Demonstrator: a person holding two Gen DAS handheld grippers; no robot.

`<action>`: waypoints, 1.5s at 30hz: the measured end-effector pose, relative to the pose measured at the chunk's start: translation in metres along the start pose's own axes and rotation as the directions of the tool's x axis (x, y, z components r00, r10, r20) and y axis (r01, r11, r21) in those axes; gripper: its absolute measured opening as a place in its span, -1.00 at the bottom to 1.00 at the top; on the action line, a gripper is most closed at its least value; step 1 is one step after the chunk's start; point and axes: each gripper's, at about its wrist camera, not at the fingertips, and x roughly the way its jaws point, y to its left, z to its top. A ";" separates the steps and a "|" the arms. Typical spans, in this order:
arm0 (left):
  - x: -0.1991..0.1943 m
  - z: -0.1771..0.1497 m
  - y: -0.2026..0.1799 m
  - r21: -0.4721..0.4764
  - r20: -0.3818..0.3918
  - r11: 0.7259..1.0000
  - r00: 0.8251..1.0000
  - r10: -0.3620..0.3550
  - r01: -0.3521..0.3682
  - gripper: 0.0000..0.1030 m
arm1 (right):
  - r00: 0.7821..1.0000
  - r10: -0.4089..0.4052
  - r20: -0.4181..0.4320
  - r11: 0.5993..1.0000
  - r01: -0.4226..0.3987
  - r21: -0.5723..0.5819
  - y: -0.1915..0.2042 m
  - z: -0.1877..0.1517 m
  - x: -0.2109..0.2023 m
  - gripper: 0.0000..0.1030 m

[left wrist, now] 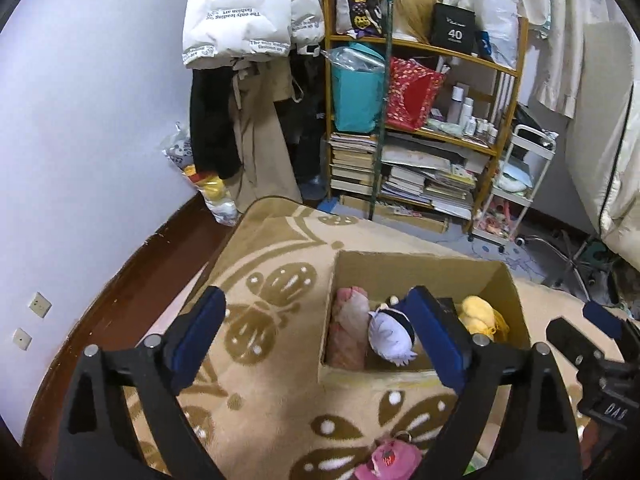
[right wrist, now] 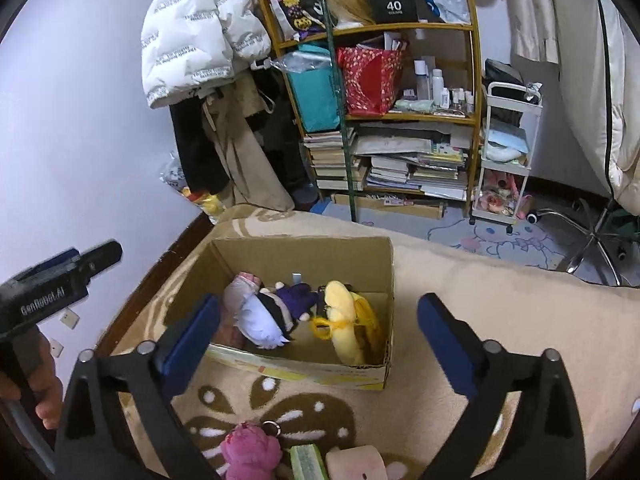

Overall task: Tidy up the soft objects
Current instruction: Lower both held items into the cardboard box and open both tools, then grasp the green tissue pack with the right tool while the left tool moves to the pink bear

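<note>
1. Both your grippers stand wide and empty — left gripper [left wrist: 320, 340], right gripper [right wrist: 320, 340]; neither touches a toy.
2. Three plush toys lie in the cardboard box [right wrist: 304, 250] — white-haired doll [right wrist: 262, 322], yellow plush [right wrist: 344, 320], pink plush [left wrist: 348, 332].
3. Pink strawberry toy [right wrist: 248, 448] lies on the blanket [right wrist: 500, 300], near you.

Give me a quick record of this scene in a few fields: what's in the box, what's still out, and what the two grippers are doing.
surface: beige patterned blanket
container: open cardboard box
in box: pink plush, white-haired doll, yellow plush
still outside: magenta plush, green item, pale pink plush
left gripper: open, empty
right gripper: open, empty
</note>
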 end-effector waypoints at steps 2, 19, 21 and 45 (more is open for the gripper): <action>-0.005 -0.005 0.001 0.005 -0.003 1.000 1.000 0.004 -0.004 0.78 | 1.000 0.000 0.010 1.000 0.000 -0.007 0.002 0.000 -0.009 1.00; -0.043 -0.057 0.006 0.008 -0.042 0.999 0.999 0.032 -0.031 0.96 | 0.999 -0.032 -0.025 0.998 0.031 -0.048 -0.006 -0.046 -0.066 1.00; -0.046 -0.063 0.004 0.024 -0.055 0.999 0.998 0.035 -0.034 0.96 | 0.999 -0.029 -0.033 0.999 0.028 -0.038 -0.007 -0.054 -0.067 1.00; -0.044 -0.110 0.017 0.005 -0.146 0.999 0.988 0.054 -0.053 0.96 | 0.992 0.007 -0.123 1.000 -0.010 -0.022 0.000 -0.103 -0.067 1.00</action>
